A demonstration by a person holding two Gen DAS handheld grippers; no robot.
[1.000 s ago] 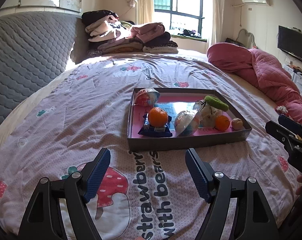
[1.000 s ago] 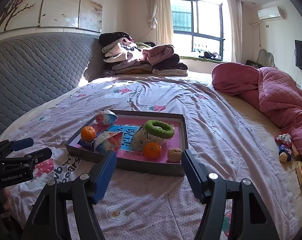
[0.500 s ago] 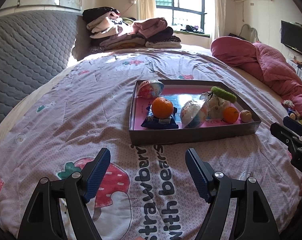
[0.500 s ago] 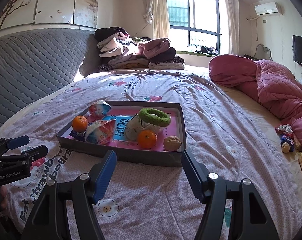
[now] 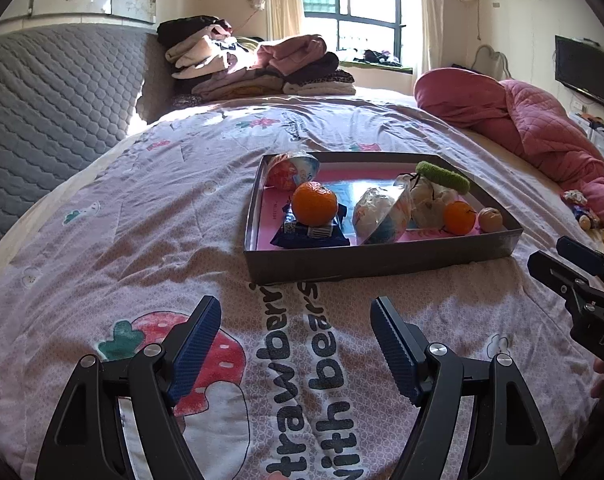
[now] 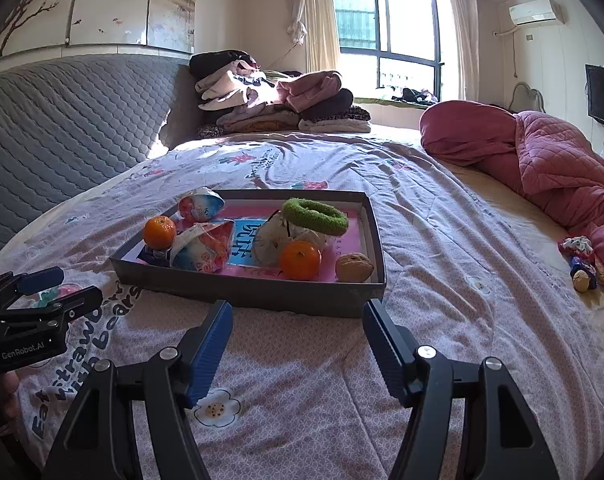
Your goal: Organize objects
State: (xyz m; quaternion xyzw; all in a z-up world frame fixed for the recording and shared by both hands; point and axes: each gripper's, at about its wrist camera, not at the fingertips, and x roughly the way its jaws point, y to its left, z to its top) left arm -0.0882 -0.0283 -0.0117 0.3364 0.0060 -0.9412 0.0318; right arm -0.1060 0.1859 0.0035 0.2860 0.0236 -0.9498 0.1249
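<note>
**Grippers waiting wide, tray sitting loaded**

Hovering low over the bedspread (image 5: 102, 220), left gripper (image 5: 294, 332) and right gripper (image 6: 298, 336) both gaping wide and gripping nothing, each aiming at the near wall of the tray (image 6: 246, 292) without touching it. Standing side by side on the near side of the tray, probably so either one can be reaching in without crossing the other.

Lying flat near the middle of the bed, and holding a mixed lot: one orange (image 5: 314, 204) perching on a dark blue snack packet (image 5: 302, 236) at the left end, a second orange (image 6: 300, 260) sitting toward the right beside a walnut (image 6: 353, 267), which is resting just inside the right-hand near corner. Leaning between the oranges, a bright crinkly snack bag (image 6: 202, 250); tucking into the far left corner, another one (image 6: 201, 204). Lying tilted on top of a white pouch (image 6: 274, 240), a fuzzy green ring (image 6: 314, 216), propped up rather than seated on the tray floor. Looking loosely heaped rather than sorted by kind.

Sitting well apart at the right edge of the bed, against the pink quilt (image 6: 541, 152), a few small odds and ends (image 6: 579, 260), too small for naming. Fitting either a gathering partway through or a tidy tray about to be rearranged; not settling which.
</note>
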